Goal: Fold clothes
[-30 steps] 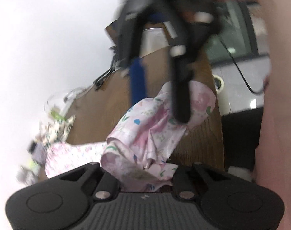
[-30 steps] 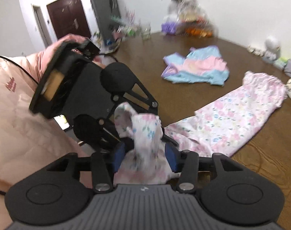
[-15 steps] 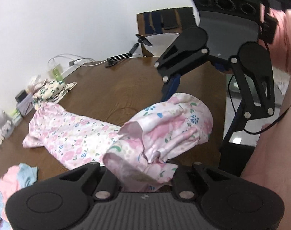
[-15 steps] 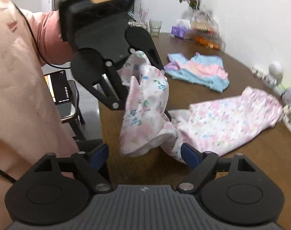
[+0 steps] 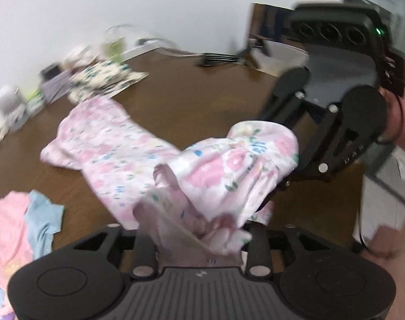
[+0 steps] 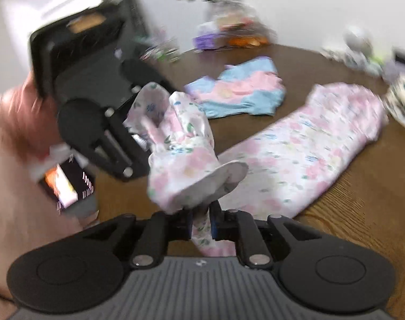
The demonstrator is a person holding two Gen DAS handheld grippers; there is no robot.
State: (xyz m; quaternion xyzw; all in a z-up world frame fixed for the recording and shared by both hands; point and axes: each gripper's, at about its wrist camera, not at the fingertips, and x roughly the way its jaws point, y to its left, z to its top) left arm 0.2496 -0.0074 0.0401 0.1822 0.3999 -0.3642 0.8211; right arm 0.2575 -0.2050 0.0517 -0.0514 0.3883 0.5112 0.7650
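Observation:
A pink floral garment (image 5: 117, 144) lies stretched across the brown table (image 5: 202, 93), and its near end is lifted off the wood between both tools. My right gripper (image 6: 201, 221) is closing, its blue pads pinched on a narrow twist of that floral garment (image 6: 309, 154). My left gripper (image 5: 199, 229) is opening with a thick bunch of the same cloth between its jaws. That bunch hides its pads. In the right wrist view the lifted end reaches up to the left tool.
A pink and blue garment (image 6: 242, 93) lies flat farther along the table (image 6: 349, 226). Small clutter (image 6: 229, 34) and flowers line the far edge by the white wall. A pink sleeve (image 6: 4, 160) and a lit screen (image 6: 66, 184) sit left of the table edge.
The right jaws stood wide around the hanging cloth half a second ago and have now pinched shut on it. Both tools have shifted, and the left view has rolled more level with the table.

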